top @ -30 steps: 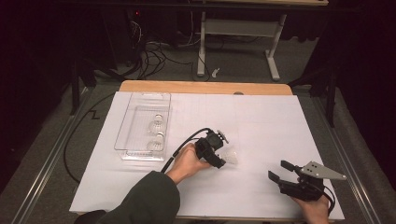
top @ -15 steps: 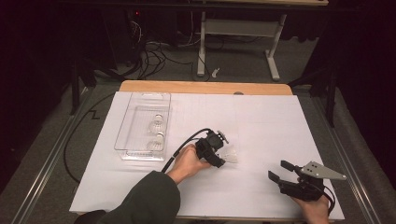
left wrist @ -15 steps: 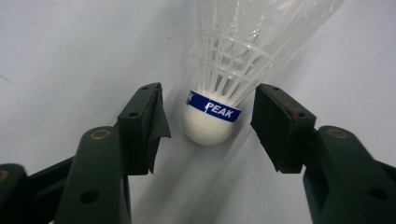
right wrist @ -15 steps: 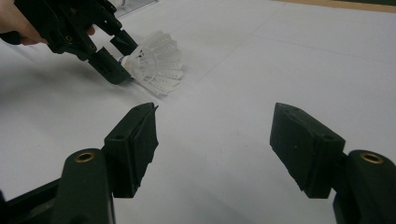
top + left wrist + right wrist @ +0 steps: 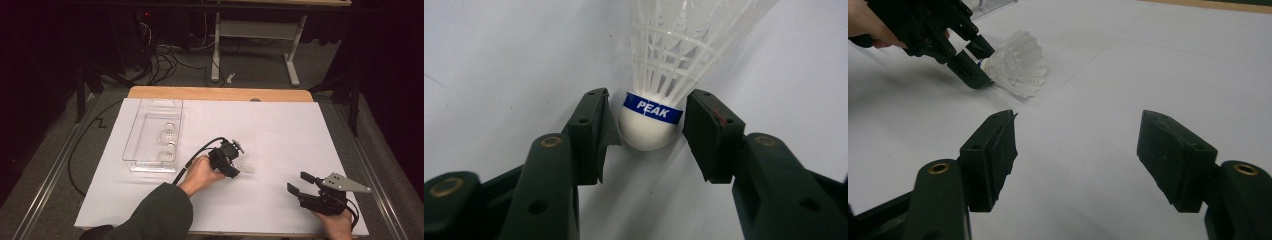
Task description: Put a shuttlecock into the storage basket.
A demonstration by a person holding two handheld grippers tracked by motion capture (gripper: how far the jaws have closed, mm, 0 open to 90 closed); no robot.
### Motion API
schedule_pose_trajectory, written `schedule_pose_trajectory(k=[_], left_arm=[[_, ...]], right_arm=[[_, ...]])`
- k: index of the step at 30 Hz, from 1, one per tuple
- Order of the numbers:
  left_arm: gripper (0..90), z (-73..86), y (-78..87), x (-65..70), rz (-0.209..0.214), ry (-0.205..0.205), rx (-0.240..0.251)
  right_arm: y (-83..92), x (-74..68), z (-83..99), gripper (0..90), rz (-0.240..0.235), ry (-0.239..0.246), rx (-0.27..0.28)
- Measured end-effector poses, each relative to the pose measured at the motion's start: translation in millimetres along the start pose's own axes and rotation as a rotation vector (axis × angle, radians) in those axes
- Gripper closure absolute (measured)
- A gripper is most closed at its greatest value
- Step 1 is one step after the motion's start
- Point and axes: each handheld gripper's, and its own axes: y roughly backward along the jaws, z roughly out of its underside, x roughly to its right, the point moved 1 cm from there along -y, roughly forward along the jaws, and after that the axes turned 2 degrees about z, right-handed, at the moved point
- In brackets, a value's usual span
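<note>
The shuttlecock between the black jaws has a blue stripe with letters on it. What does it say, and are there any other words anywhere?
"PEAK": white letters on the blue band around the white cork of the shuttlecock, seen in the left gripper view.
Nothing else can be read: the clear tray, the white table cover and the grippers show no words or numbers.

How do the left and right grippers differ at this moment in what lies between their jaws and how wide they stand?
The left gripper has a shuttlecock's white cork between its jaws; the right gripper has bare white table between its own. The left jaws have just been closing and stand narrow, small gaps either side of the cork; the right jaws stand wide. Both are black, hand-held and low over the table.
</note>
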Motion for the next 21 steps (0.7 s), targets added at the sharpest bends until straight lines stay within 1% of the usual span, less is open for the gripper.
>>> schedule_pose_trajectory(k=[4,8,13,16,21], left_arm=[[55.7,0.2,0.3,-0.5,-0.005,-0.003,-0.001],[57.6,0.3,0.4,-0.4,-0.012,-0.003,-0.001],[62.1,0.2,0.4,0.2,-0.033,-0.014,-0.005],[63.4,0.5,0.5,-0.8,-0.029,-0.011,-0.003],[64.1,0.2,0.5,-0.1,-0.036,-0.012,-0.005]], right_arm=[[0.3,0.1,0.1,32.4,0.002,-0.006,0.002],[0.3,-0.1,0.0,32.4,0.001,-0.001,0.003],[0.1,0.0,0.1,32.4,0.001,-0.004,0.000],[-0.1,0.1,0.1,32.4,0.001,-0.004,-0.001],[-0.2,0.1,0.1,32.4,0.001,-0.002,-0.001]])
